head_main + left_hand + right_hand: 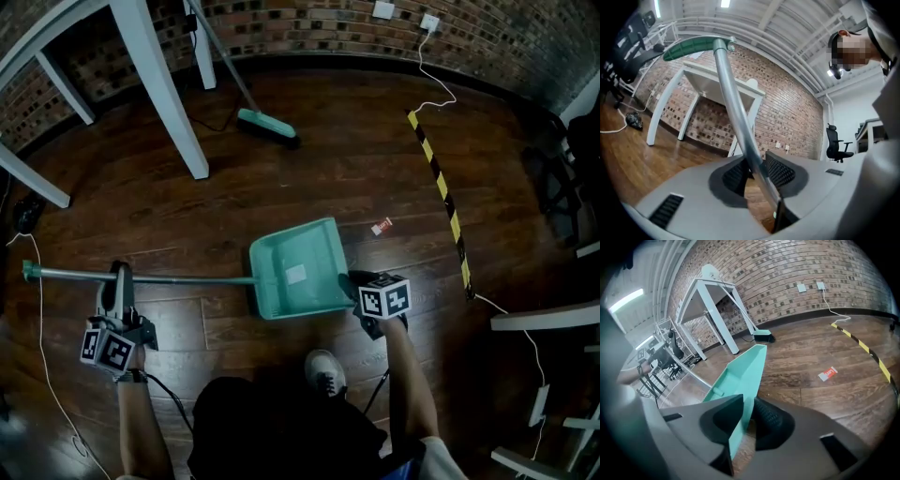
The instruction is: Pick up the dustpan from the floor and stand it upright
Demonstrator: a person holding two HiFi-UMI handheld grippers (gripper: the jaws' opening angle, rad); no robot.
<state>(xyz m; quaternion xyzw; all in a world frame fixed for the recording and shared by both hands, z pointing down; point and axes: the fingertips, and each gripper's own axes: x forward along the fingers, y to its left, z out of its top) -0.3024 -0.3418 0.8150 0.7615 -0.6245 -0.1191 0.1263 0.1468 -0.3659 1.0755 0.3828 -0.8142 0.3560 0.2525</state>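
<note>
A teal dustpan [298,270] sits on the dark wood floor in the head view, with its long metal handle [178,278] running out to the left. My left gripper [120,286] is shut on that handle well along toward its end. In the left gripper view the pole [733,108] passes between the jaws of the left gripper [757,171] and its green end grip [691,47] shows above. My right gripper [364,289] is at the pan's right rim. In the right gripper view the pan [740,373] stands edge-on between the jaws of the right gripper [747,416]. It lies against the left pad, and a thin gap shows at the right pad.
A teal broom [267,125] rests behind the pan near white table legs [159,94]. A yellow-and-black strip [441,187] crosses the floor at the right, with a small red-and-white scrap [382,226] near it. A white cable [42,347] trails at the left. The person's shoe [325,370] is just below the pan.
</note>
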